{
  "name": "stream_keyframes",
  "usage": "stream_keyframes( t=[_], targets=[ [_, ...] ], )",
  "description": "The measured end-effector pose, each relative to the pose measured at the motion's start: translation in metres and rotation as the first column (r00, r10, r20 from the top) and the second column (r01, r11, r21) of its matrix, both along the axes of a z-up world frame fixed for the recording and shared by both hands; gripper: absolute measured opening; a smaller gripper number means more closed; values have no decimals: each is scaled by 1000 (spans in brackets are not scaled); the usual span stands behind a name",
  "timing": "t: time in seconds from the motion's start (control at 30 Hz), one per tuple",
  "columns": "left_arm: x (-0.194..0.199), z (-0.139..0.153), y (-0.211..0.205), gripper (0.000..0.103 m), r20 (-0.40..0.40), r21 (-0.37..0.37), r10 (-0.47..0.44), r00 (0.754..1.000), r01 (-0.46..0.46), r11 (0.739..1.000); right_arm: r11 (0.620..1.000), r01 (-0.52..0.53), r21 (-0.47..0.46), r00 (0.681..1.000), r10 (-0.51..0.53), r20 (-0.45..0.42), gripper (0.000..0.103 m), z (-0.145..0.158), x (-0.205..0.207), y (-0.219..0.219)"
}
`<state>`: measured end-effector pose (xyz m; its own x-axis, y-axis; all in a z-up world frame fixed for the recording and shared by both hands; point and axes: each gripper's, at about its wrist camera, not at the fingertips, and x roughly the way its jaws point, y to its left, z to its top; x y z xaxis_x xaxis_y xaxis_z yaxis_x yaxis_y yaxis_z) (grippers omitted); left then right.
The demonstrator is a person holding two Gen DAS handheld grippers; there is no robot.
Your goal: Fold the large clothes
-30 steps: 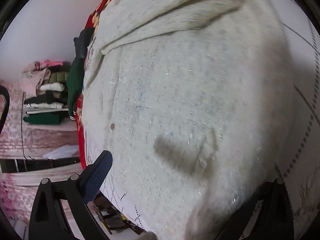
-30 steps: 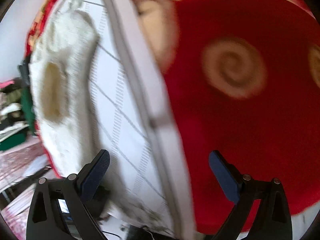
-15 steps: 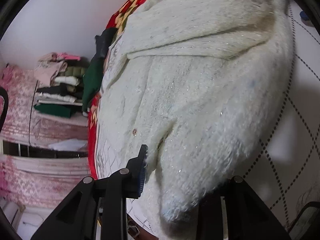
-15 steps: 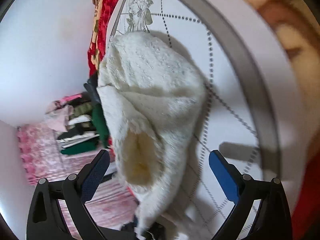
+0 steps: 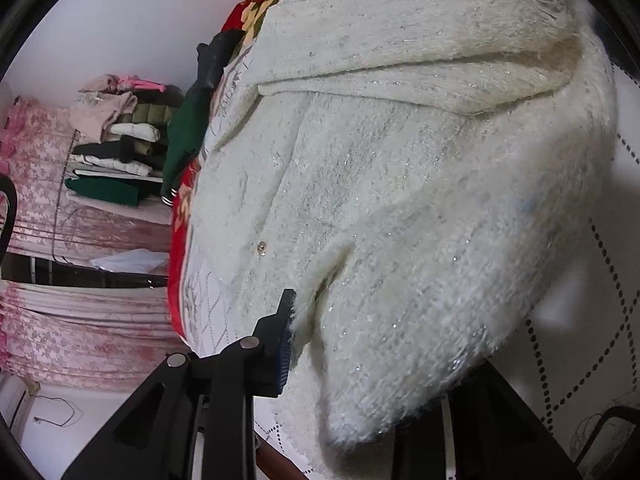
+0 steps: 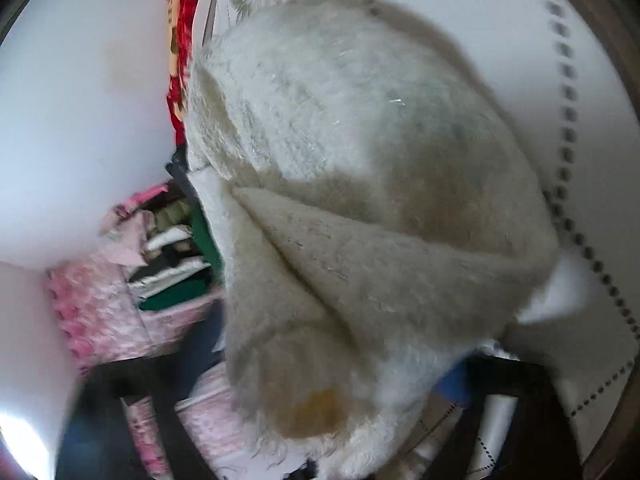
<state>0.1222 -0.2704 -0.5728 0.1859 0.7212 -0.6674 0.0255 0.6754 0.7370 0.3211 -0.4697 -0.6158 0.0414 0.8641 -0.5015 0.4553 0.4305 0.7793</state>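
Note:
A fluffy cream knit sweater (image 5: 400, 184) lies folded over on a white quilted sheet (image 5: 592, 300). In the left wrist view my left gripper (image 5: 360, 364) is shut on the sweater's near edge; one blue-padded finger (image 5: 285, 340) shows, the other is buried under the knit. In the right wrist view the sweater (image 6: 360, 200) fills the frame and drapes over my right gripper (image 6: 360, 412); only a blue pad (image 6: 454, 384) peeks out at the right, and the picture is blurred.
A red patterned blanket (image 5: 178, 280) edges the bed. A dark green garment (image 5: 186, 136) hangs over its side. A stack of folded clothes (image 5: 116, 136) sits on a pink-covered surface at the left, below a white wall.
The left gripper closed on the sweater's near edge. The right gripper swung from the red blanket over to the sweater and pushed in until the knit covers its fingers.

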Motion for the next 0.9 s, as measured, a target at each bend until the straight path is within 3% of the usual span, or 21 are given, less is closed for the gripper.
stream_keyframes(
  t=[0.03,0.1,0.43,0.67,0.8,0.9],
  targets=[
    [0,2,1,25,0,-6,2,1000,-2,1000,999,-32,-29,999,32,-12,31,1,1,6],
    [0,14,6,24,2,-48,8,1000,-8,999,999,-28,-45,1000,27,-6,27,8,2,9],
    [5,105,49,18,81,-251,-3,997,23,968,991,-77,-108,992,87,93,23,128,25,36],
    [42,147,124,18,84,-423,39,996,0,906,965,-118,-233,984,145,102,22,187,74,117],
    [74,149,180,20,68,-515,67,995,-23,857,950,-128,-285,983,160,91,23,194,112,183],
    [99,142,223,24,48,-565,64,997,-25,825,932,-158,-326,980,189,66,23,182,144,236]
  ],
)
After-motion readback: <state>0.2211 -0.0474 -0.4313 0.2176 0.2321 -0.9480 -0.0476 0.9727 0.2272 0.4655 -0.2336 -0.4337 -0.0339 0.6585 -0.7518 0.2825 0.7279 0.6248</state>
